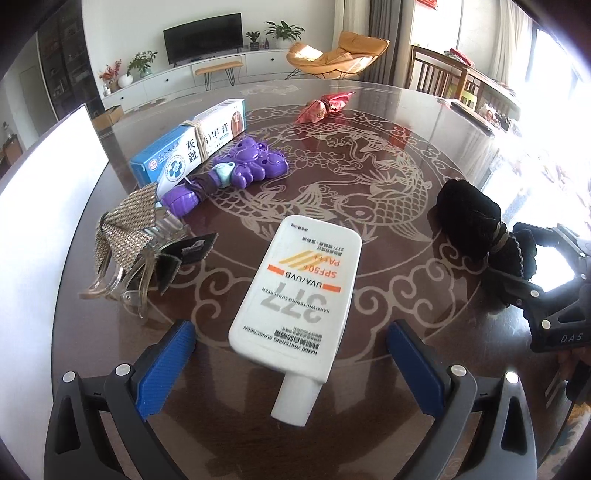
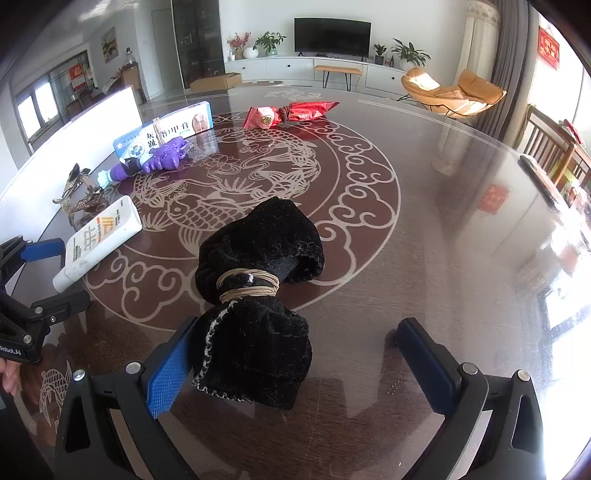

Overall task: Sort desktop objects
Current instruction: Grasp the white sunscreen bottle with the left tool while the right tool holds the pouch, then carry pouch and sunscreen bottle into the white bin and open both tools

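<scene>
My left claw (image 1: 291, 354) and right claw (image 2: 295, 365) gape empty; the sunscreen bottle (image 1: 299, 295) (slick) could skid across the glossy counter (image 1: 406, 236).

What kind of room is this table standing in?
Most likely a home living room: a television on a low white cabinet, an orange lounge chair and potted plants stand behind the table.
</scene>
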### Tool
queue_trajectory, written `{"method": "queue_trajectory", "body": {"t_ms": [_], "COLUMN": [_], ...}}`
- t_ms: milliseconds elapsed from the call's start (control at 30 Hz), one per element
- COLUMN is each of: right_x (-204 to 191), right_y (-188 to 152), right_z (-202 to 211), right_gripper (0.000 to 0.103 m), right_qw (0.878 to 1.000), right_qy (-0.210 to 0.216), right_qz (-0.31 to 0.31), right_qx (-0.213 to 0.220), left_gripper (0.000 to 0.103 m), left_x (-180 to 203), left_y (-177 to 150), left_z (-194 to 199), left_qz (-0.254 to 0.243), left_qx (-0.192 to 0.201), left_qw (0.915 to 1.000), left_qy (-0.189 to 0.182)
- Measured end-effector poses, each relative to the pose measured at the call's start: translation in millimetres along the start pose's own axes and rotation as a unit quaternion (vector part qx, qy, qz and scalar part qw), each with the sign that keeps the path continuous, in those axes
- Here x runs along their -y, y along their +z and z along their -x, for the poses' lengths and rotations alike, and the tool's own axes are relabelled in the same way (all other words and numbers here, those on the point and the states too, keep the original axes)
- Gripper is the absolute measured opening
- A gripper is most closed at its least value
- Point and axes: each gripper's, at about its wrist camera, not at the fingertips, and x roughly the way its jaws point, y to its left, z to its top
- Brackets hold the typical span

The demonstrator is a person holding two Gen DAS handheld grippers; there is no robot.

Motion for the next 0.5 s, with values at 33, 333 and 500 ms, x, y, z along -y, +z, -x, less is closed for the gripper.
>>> {"method": "queue_trajectory", "body": {"t_ms": [33, 333, 500], "right_x": [0, 0, 1], "right_y": [0, 0, 27], "right_z": [0, 0, 1], "right_gripper": [0.103, 0.103, 0.103], "right_qw": [1.0, 1.0, 0.996], "right_qy": [0.0, 0.001, 0.052], "right_qz": [0.0, 0.004, 0.01], "right_qx": [0.0, 0.0, -0.073], "left_gripper": [0.096, 0.051, 0.051], "left_x": [3, -5, -19], "left_y": [2, -36, -58], "left_z": [0, 36, 61], "left_qz": [-0.007, 0.048, 0.095], "left_qx": [0.007, 0.043, 0.069], "left_qw": [1.0, 0.9979, 0.9931], "left_qy": [-0.001, 0.008, -0.006]}}
